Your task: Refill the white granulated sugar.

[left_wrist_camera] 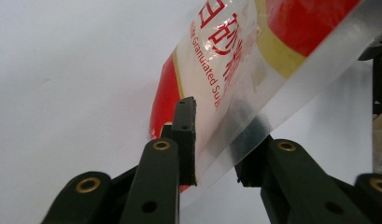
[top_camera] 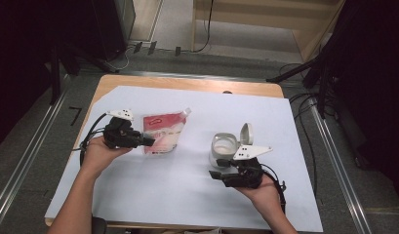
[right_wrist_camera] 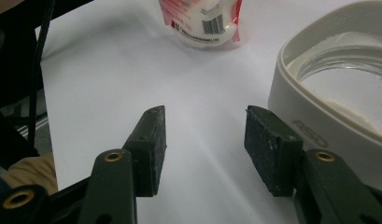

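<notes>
**Sugar pouch at L gripper, jar open by R gripper**

Sugar pouch (top_camera: 162, 132) lies flat on the white sheet (top_camera: 153, 195), left-centre of table (top_camera: 187, 84), spout corner pointing up-right. L gripper (top_camera: 149, 141) sits at the pouch's left edge. In the left gripper view the clear sealed edge of the pouch (left_wrist_camera: 235, 70) runs between the two jaws, but there's a visible gap on both sides, so pads aren't pressing: jaws narrow-ish, parted, not gripping. R gripper (right_wrist_camera: 205, 147) jaws stand at mid width w/ nothing between them; white jar (top_camera: 223, 148) w/ flip lid (top_camera: 246, 133) up is just beside it, rim close to the right jaw in the right gripper view.

Handling, my read: pouch is a soft film bag w/ granulated fill, so floppy, shifts weight when lifted, prob. moderately heavy for its size. Film looks glossy, so slippery. Best grip = flat sealed margin or top corner near the spout, where film is doubled and stiff; pinching the bulging middle would just squash the contents and slide off. Jar looks like rigid plastic w/ clear body, light, could tip if nudged at the rim; hold it by the wall, not the hinged lid.
</notes>
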A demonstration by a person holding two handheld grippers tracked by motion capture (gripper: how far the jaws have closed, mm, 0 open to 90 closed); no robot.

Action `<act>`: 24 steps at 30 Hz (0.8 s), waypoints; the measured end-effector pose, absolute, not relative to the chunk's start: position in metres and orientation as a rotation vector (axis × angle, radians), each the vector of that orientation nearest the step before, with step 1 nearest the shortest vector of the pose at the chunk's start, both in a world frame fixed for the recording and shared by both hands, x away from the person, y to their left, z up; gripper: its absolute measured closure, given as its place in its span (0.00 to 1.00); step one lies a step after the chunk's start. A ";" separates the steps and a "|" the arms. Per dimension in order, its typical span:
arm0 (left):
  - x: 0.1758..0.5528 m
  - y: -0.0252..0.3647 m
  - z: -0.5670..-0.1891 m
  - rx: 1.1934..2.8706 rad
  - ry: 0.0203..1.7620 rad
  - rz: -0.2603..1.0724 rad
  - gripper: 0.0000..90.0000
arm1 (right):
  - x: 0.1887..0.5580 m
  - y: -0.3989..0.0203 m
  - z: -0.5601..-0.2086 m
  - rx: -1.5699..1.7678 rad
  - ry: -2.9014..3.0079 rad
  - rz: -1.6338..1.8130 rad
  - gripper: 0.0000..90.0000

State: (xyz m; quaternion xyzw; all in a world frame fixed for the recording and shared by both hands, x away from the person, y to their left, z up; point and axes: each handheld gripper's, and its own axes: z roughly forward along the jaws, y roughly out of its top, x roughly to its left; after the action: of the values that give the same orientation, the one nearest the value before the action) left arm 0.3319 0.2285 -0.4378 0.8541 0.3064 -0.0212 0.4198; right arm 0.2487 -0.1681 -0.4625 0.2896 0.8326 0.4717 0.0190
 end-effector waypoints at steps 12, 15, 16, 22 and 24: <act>0.324 0.236 -0.433 2.071 0.761 -0.021 0.64 | 0.251 -0.174 -0.457 0.919 2.566 1.440 0.55; 0.322 0.236 -0.430 2.078 0.778 -0.019 0.63 | 0.251 -0.177 -0.455 0.919 2.559 1.438 0.56; 0.321 0.236 -0.429 2.080 0.779 -0.017 0.63 | 0.251 -0.177 -0.455 0.911 2.562 1.439 0.56; 0.315 0.240 -0.425 2.082 0.752 0.022 0.60 | 0.254 -0.183 -0.453 0.903 2.583 1.444 0.57; 0.315 0.241 -0.425 2.080 0.762 0.025 0.59 | 0.254 -0.184 -0.452 0.898 2.574 1.424 0.57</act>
State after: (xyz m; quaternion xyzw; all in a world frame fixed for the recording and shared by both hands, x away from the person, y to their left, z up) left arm 0.3151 0.2415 -0.4246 0.8399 0.3079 0.0100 0.4467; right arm 0.2536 -0.1845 -0.4523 0.2918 0.8365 0.4627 0.0329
